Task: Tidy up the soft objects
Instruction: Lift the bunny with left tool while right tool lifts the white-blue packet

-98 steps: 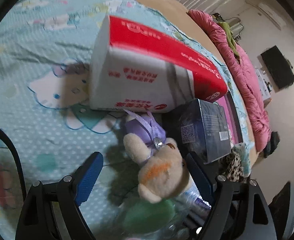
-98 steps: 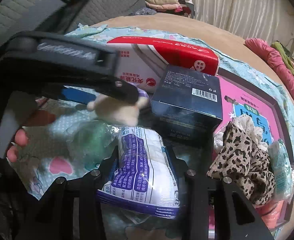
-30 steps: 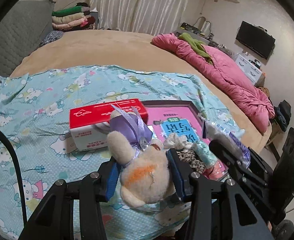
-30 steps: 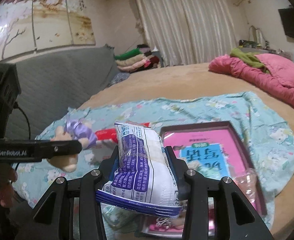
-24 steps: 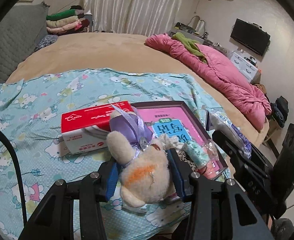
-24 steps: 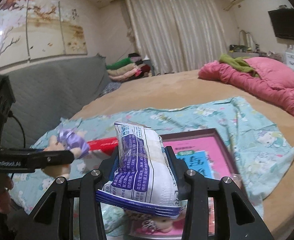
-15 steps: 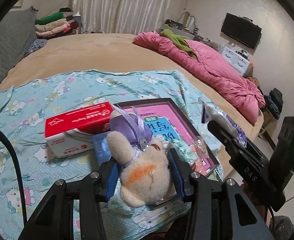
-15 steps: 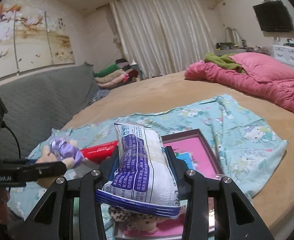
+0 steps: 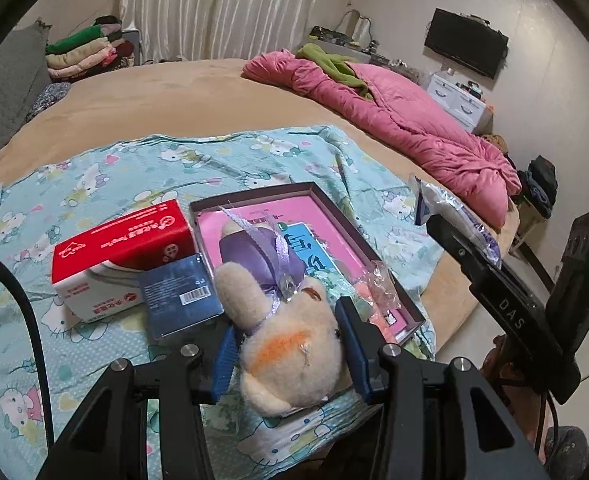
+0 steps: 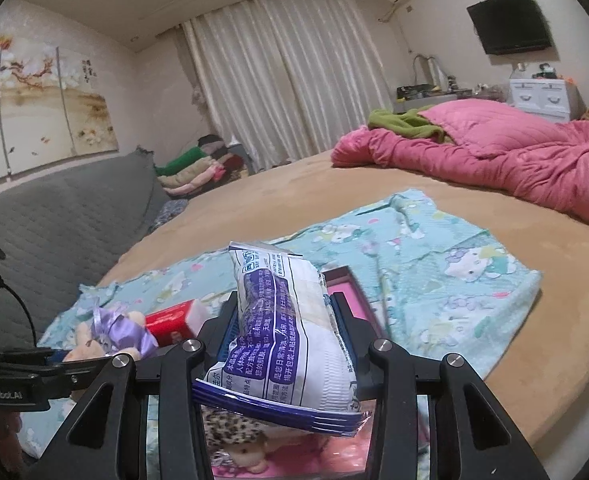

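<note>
My left gripper [image 9: 288, 344] is shut on a cream plush toy [image 9: 290, 344] with a purple ribbon dress, held above the bed. It also shows at the left of the right wrist view [image 10: 110, 334]. My right gripper [image 10: 284, 332] is shut on a white and purple wipes packet [image 10: 284, 332], held in the air; the packet shows at the right of the left wrist view [image 9: 454, 216]. Below lies a pink open box [image 9: 334, 208] holding a plastic-wrapped item [image 9: 374, 284]. A leopard-print soft item [image 10: 230, 430] lies in it under my right gripper.
A red and white tissue box [image 9: 122, 256] and a dark blue box [image 9: 180, 296] sit on the Hello Kitty blanket [image 9: 94, 184] left of the pink box. A pink quilt [image 9: 394, 120] lies on the far side of the bed. The bed edge is at the right.
Both grippers have risen and drawn back from the bed with their loads. The view has swung, so the boxes sit lower and further off.
</note>
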Demonstrator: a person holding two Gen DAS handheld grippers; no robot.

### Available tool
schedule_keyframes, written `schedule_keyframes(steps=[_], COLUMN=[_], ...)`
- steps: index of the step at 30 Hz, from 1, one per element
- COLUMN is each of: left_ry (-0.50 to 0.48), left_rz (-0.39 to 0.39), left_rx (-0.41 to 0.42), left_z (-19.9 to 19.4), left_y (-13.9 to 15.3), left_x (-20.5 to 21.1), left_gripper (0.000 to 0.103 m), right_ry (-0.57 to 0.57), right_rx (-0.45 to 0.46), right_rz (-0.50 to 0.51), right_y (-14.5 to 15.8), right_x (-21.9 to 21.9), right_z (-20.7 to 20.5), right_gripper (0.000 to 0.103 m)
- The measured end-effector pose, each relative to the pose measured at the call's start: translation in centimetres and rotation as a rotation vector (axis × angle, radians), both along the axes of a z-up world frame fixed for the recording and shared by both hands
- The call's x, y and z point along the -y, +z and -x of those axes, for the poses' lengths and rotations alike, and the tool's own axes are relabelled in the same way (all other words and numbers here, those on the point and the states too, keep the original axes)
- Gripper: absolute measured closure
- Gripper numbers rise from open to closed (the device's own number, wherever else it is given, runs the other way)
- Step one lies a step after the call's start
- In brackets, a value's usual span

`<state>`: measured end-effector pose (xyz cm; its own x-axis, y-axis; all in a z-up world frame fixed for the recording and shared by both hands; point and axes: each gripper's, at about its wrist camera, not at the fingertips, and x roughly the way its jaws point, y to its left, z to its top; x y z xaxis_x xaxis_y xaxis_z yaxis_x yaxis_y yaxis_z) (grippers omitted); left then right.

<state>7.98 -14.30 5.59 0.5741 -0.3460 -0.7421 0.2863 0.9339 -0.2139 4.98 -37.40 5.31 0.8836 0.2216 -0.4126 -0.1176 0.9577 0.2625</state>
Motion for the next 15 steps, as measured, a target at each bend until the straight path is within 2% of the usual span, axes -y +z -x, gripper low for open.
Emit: schedule_keyframes(steps=[4, 9, 15], left_ry=[-0.012, -0.022, -0.036], left_rz=[-0.015, -0.032, -0.043], left_rx=[-0.004, -0.024, -0.056], left_z=[-0.2, -0.8, -1.6], left_y=[-0.5, -1.5, -3.2], left_x=[0.7, 1.7, 2.5], left_gripper=[0.056, 0.056, 0.056], right_ry=[-0.039, -0.091, -0.103], right_rx=[-0.004, -0.014, -0.034], right_rz=[-0.015, 0.026, 0.019], right_y=[-0.2, -0.6, -1.4], right_x=[1.5, 2.6, 3.6], right_z=[0.0, 0.1, -0.2], right_gripper=[0.059, 0.059, 0.059])
